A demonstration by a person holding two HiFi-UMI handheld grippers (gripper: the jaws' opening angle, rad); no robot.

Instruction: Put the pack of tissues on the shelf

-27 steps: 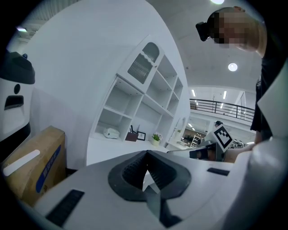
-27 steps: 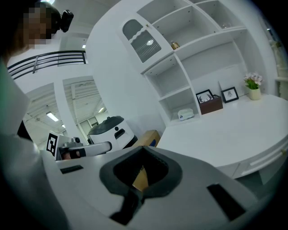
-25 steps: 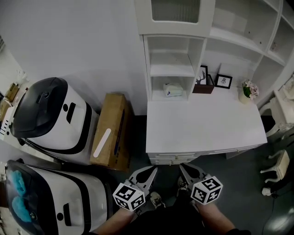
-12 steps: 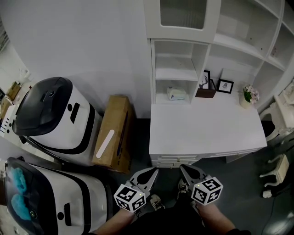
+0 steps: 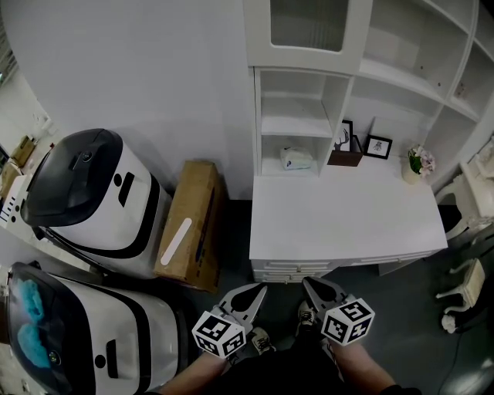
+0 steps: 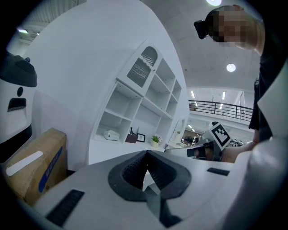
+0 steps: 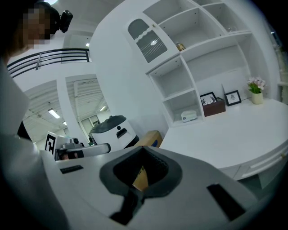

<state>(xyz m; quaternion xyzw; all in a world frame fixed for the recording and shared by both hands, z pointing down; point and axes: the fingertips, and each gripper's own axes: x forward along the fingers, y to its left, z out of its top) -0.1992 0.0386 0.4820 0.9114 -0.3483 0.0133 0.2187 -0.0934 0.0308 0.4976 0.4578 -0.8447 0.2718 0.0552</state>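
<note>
fingers pressed together on nothing, left gripper [image 5: 258, 287] and right gripper [image 5: 306, 281] hang off the desk's [image 5: 347, 220] front edge. the pack of tissues [image 5: 297, 158] lies in the shelf's [image 5: 333, 100] lowest bay, back left corner. judging by that — open wide early, pinch softly.

A white desk [image 5: 347, 220] stands on a dark grey floor [image 5: 401, 281]. Along the desk's back rises a white shelf unit [image 5: 297, 116] of open compartments, with a glazed cabinet door [image 5: 303, 23] on top. A plain white wall [image 5: 139, 69] runs left of the desk, a cardboard box [image 5: 191, 224] at its foot. Further left stand a white-and-black machine [image 5: 89, 200] and a second machine [image 5: 85, 339]. Right of the desk is a white chair [image 5: 467, 281]. A round ceiling lamp [image 6: 231, 67] glows overhead.
</note>
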